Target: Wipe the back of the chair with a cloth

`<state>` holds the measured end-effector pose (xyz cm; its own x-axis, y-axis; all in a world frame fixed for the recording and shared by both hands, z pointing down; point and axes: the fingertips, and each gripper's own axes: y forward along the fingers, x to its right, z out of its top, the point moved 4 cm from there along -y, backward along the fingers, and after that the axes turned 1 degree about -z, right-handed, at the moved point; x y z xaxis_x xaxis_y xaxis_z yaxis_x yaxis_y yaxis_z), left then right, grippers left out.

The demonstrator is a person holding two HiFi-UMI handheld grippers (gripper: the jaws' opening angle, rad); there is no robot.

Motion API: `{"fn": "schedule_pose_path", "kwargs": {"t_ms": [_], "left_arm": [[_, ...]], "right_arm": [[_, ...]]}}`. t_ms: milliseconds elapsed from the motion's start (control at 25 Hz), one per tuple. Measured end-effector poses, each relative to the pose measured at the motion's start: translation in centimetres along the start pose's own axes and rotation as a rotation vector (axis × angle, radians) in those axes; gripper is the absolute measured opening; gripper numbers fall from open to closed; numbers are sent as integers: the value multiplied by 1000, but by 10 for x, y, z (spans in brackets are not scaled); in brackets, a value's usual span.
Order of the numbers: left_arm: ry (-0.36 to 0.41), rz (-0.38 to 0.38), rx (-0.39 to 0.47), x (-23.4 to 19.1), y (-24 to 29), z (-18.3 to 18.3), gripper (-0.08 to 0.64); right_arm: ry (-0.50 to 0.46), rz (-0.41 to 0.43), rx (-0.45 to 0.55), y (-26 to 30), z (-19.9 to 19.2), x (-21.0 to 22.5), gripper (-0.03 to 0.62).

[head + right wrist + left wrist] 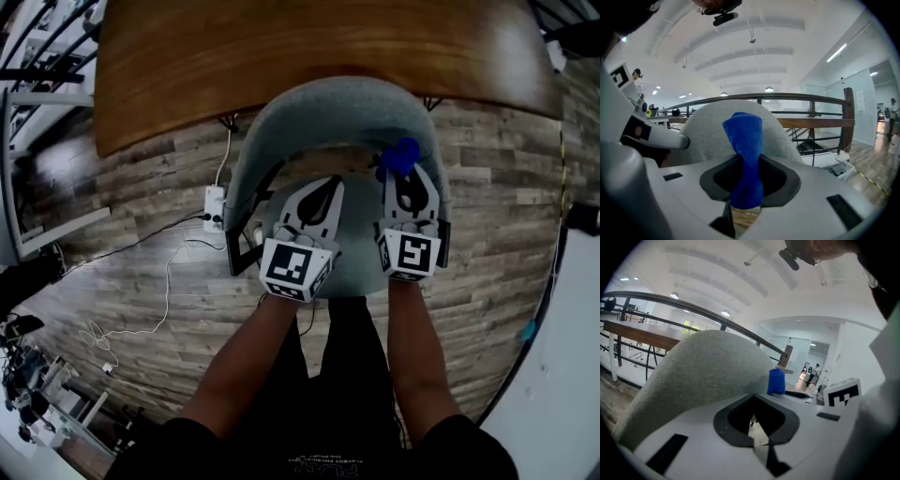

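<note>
My right gripper (403, 180) is clamped on the blue cloth (401, 157). The cloth is pinched between the fingertips, and a bunched tuft stands out past them against the top edge of the grey chair (342, 108), right of centre in the head view. The right gripper view shows what the head view cannot: the cloth (745, 140) runs as a twisted, fine-napped column right through the jaw opening, with the chair's rounded back close behind it. My left gripper (330, 187) sits just beside the right one, lower left of it, over the chair back. In its own view the jaws are drawn together with nothing between them. The chair's woven upholstery fills the left of that frame and the cloth (776, 381) peeks up at centre right. A wooden table (281, 56) spans the top of the head view, and a power strip (214, 208) lies on the plank floor (141, 197) at centre left.
</note>
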<state>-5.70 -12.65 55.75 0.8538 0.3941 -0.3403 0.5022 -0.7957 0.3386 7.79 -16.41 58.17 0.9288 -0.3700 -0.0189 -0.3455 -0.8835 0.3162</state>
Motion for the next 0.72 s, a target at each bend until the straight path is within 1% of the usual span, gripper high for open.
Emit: {"fn": "schedule_pose_path", "kwargs": {"t_ms": [80, 240, 400, 480, 600, 720], "left_arm": [[-3, 29, 5, -13, -8, -1, 6], [-28, 108, 12, -40, -29, -8, 6], [-112, 189, 16, -62, -54, -22, 6], [-141, 232, 23, -71, -66, -28, 6], [-132, 270, 18, -81, -78, -36, 6], [-133, 305, 18, -89, -87, -44, 6]], "right_arm": [[-14, 91, 0, 8, -2, -23, 109], [2, 245, -1, 17, -12, -70, 109], [18, 390, -5, 22, -17, -113, 109], [17, 467, -2, 24, -19, -134, 109], [13, 541, -6, 25, -24, -159, 109], [6, 589, -42, 25, -33, -179, 109]]}}
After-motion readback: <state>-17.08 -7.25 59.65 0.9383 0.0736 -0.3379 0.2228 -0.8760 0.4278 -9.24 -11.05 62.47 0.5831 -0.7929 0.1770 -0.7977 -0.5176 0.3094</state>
